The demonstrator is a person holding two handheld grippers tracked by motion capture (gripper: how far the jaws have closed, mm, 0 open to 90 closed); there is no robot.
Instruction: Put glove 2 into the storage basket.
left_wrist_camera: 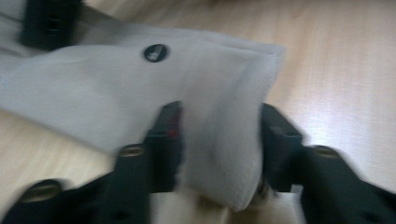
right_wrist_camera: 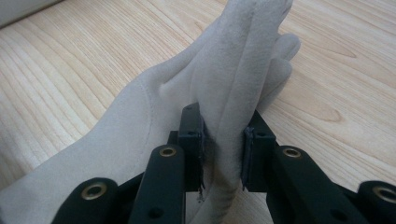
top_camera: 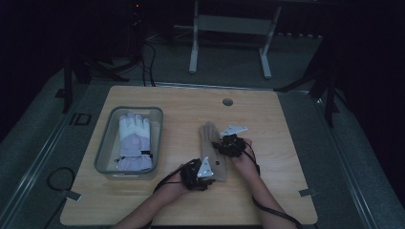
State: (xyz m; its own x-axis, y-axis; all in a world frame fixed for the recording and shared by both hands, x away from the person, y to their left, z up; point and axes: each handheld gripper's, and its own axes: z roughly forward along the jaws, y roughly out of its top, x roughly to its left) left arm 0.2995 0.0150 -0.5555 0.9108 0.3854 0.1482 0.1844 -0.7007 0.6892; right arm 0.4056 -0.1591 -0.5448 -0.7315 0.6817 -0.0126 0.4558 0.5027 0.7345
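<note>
Currently, my findings:
Glove [top_camera: 210, 150]: beige, on counter [top_camera: 267, 191], right of bin [top_camera: 106, 143].
Left tongs [left_wrist_camera: 219, 135]: pinching its cuff, to anchor that end.
Right tongs [right_wrist_camera: 223, 144]: pinching a finger-side fold, likely to lift it evenly.

Glove [top_camera: 134, 139] in bin [top_camera: 102, 152] at left, second glove [top_camera: 211, 145] on table [top_camera: 282, 143] right

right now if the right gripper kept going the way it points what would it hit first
The beige glove itself: the right gripper already pinches a fold of it, and the glove's fingers lie directly ahead, with the wooden table beyond.
</note>
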